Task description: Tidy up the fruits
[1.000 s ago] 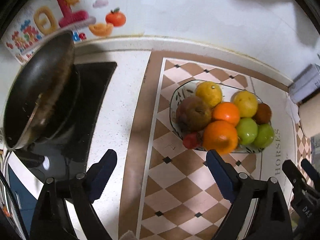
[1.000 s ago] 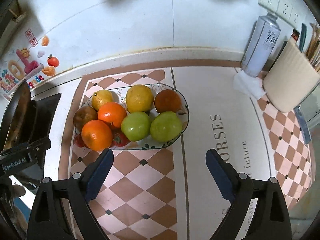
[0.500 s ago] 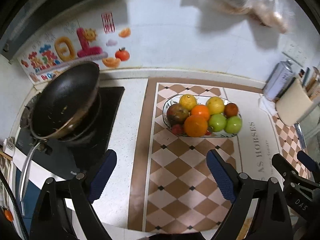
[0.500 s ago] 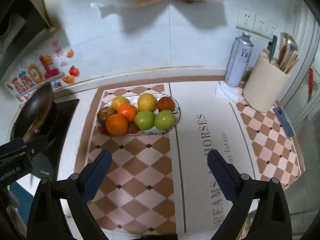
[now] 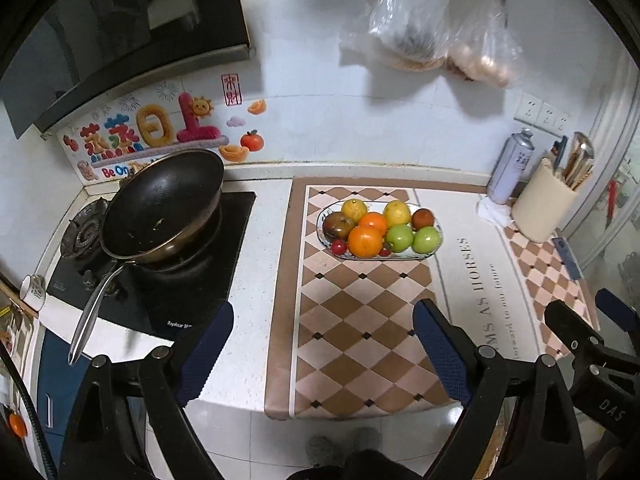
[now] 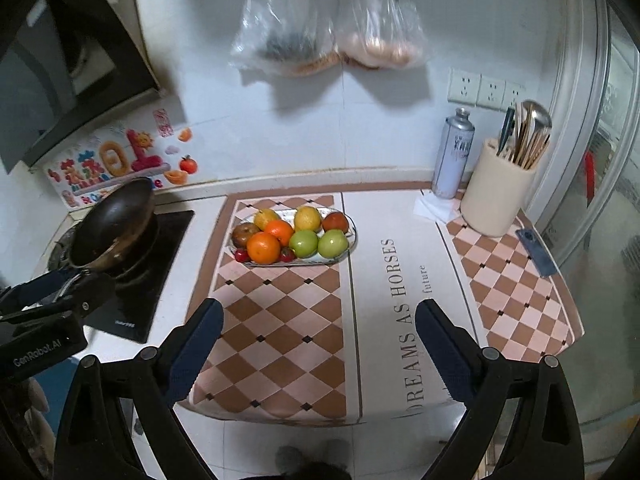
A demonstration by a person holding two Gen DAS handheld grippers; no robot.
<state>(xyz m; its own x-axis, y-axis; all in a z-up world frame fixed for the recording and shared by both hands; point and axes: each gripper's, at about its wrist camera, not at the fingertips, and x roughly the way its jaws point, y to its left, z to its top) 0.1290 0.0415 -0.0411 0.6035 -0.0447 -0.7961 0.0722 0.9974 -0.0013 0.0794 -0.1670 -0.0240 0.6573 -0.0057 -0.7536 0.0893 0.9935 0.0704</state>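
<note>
An oval glass plate stands on the checkered mat, piled with fruit: oranges, green apples, yellow lemons, a brownish apple and small red fruits. My left gripper is open and empty, held back above the counter's front edge. My right gripper is also open and empty, far in front of the plate.
A black wok sits on the stove at left. A spray can, a utensil holder and a phone stand at right. Plastic bags hang on the wall. The floor shows below the counter edge.
Both grippers have pulled back and up, away from the fruit plate. The plate now looks small and far, and the counter's front edge and floor have come into view. Jaws stayed open.
</note>
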